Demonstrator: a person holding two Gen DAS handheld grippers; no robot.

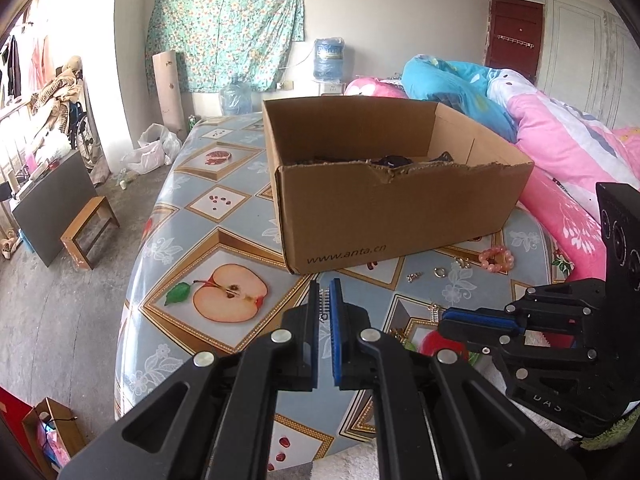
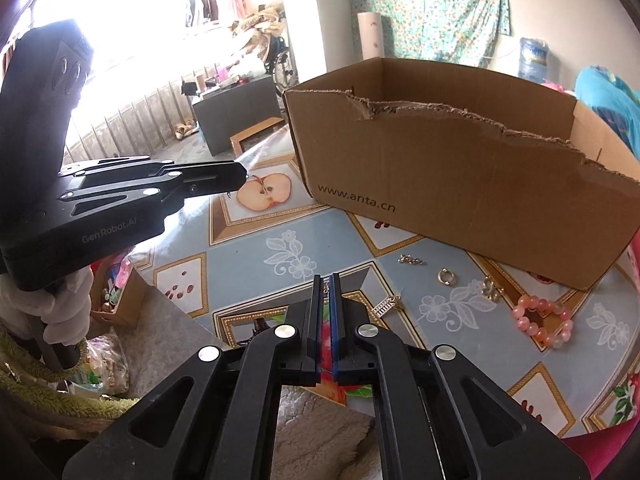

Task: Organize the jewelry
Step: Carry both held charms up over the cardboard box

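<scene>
L gripper (image 1: 325,294) clamped on silver chain piece (image 1: 322,307) near box (image 1: 384,216); R gripper (image 2: 327,284) nearly together, contents unclear.

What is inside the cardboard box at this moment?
In the left wrist view, a few dark items lie on the floor of the cardboard box, just past its torn near rim; what they are is unclear. The near wall hides the rest. The right wrist view shows only bare inner walls.

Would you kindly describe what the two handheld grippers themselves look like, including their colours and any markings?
Both are matte black plastic. The left gripper and the right gripper each have two flat parallel fingers faced with ribbed blue pads, on angular slotted arms with round silver pivot pins. From the right wrist view, the left one's blocky body reads "GenRobot.AI" in grey. No cables show.
</scene>
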